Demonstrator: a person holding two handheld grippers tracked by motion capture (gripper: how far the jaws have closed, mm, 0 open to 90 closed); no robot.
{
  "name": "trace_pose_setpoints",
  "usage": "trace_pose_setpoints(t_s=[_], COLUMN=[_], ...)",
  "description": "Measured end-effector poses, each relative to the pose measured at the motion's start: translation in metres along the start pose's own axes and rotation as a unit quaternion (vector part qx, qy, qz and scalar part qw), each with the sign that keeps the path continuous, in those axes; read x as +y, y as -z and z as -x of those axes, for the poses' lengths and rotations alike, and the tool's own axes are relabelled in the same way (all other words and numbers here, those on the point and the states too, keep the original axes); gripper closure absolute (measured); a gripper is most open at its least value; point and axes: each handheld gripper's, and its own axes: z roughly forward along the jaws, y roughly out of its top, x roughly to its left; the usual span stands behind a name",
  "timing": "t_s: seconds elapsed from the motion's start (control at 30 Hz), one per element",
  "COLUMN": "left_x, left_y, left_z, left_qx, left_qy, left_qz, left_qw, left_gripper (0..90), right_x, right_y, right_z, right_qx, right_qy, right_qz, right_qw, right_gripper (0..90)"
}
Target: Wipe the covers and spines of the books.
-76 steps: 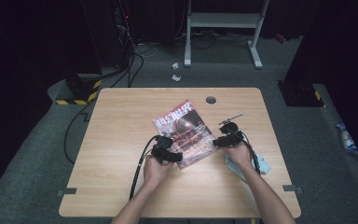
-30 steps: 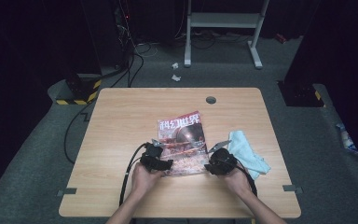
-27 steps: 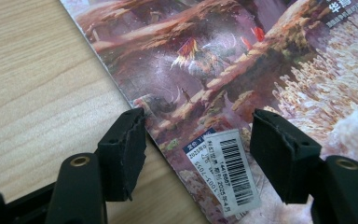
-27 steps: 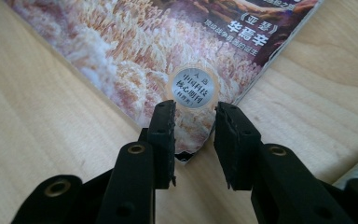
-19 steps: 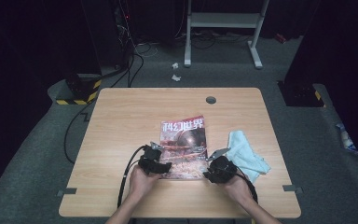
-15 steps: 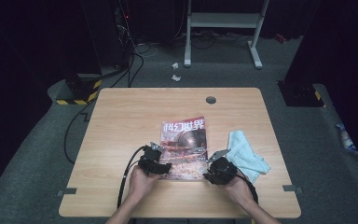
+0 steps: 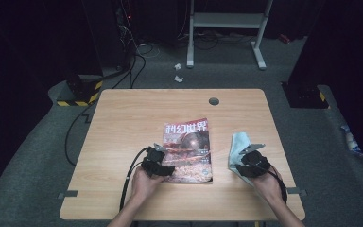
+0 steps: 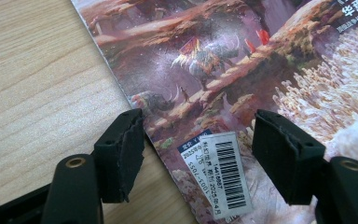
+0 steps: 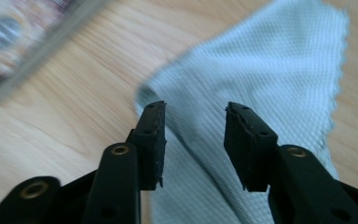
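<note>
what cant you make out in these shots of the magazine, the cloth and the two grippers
- Glossy magazine with the reddish fantasy cover: its near-left corner is hidden under the left gripper in the high view, and blurred in the right gripper view.
- Pale blue-green woven cloth: the near part is hidden by the right gripper in the high view.
- White barcode sticker: its print is too small to read in the left gripper view.

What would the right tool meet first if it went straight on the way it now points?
Most likely the pale blue cloth. The right tool has open jaws, which have just been opening, with a fold of the cloth lying ahead between them. Whether the tips already touch it is unclear.
</note>
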Motion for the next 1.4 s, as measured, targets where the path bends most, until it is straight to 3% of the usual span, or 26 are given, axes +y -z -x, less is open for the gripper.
trace_pose_setpoints(t_s=[0.1, 0.17, 0.4, 0.73, 0.77, 0.83, 0.93, 0.97, 1.1, 1.23, 1.33, 1.4], left_x=[0.002, 0.003, 0.008, 0.016, 0.016, 0.015, 0.015, 0.015, 0.015, 0.01, 0.004, 0.001], left_y=[-0.001, -0.002, -0.006, -0.011, -0.011, -0.01, -0.007, -0.003, 0.006, 0.021, 0.029, 0.033], left_z=[0.0, 0.001, 0.003, 0.009, 0.009, 0.01, 0.011, 0.007, 0.004, -0.005, -0.012, -0.016], left_qx=[0.0, 0.0, 0.002, 0.0, 0.002, 0.01, 0.013, 0.01, -0.001, -0.01, -0.018, -0.01], left_qy=[-0.002, -0.002, -0.002, 0.002, -0.004, -0.015, -0.016, -0.015, -0.001, 0.007, 0.012, 0.011], left_qz=[-0.002, -0.005, 0.001, -0.005, -0.007, -0.005, 0.005, 0.018, 0.046, 0.083, 0.096, 0.101], left_qw=[1.0, 1.0, 1.0, 1.0, 1.0, 0.9998, 0.9998, 0.9997, 0.999, 0.9965, 0.9952, 0.9948], left_gripper=[34.0, 34.0, 34.0, 32.9, 32.2, 30.6, 30.3, 30.1, 30.1, 30.2, 32.7, 32.4], right_x=[-0.002, 0.001, 0.021, 0.036, 0.037, 0.034, 0.03, 0.025, 0.017, 0.009, 0.002, -0.003], right_y=[-0.012, -0.016, -0.032, -0.046, -0.046, -0.043, -0.038, -0.028, -0.009, 0.005, 0.01, 0.012], right_z=[0.009, 0.014, 0.027, 0.042, 0.043, 0.045, 0.045, 0.046, 0.049, 0.051, 0.049, 0.047], right_qx=[0.002, 0.009, 0.012, 0.008, 0.004, 0.009, 0.004, 0.009, 0.02, 0.023, 0.021, 0.022], right_qy=[-0.004, -0.013, 0.007, 0.005, -0.01, -0.03, -0.041, -0.059, -0.096, -0.114, -0.114, -0.116], right_qz=[-0.014, -0.004, 0.009, 0.026, 0.028, 0.032, 0.039, 0.057, 0.074, 0.093, 0.098, 0.1], right_qw=[0.9999, 0.9999, 0.9999, 0.9996, 0.9996, 0.999, 0.9984, 0.9966, 0.9924, 0.9889, 0.9884, 0.9879], right_gripper=[69.7, 73.3, 79.2, 77.5, 73.5, 69.7, 66.5, 63.6, 60.8, 59.5, 58.5, 58.1])
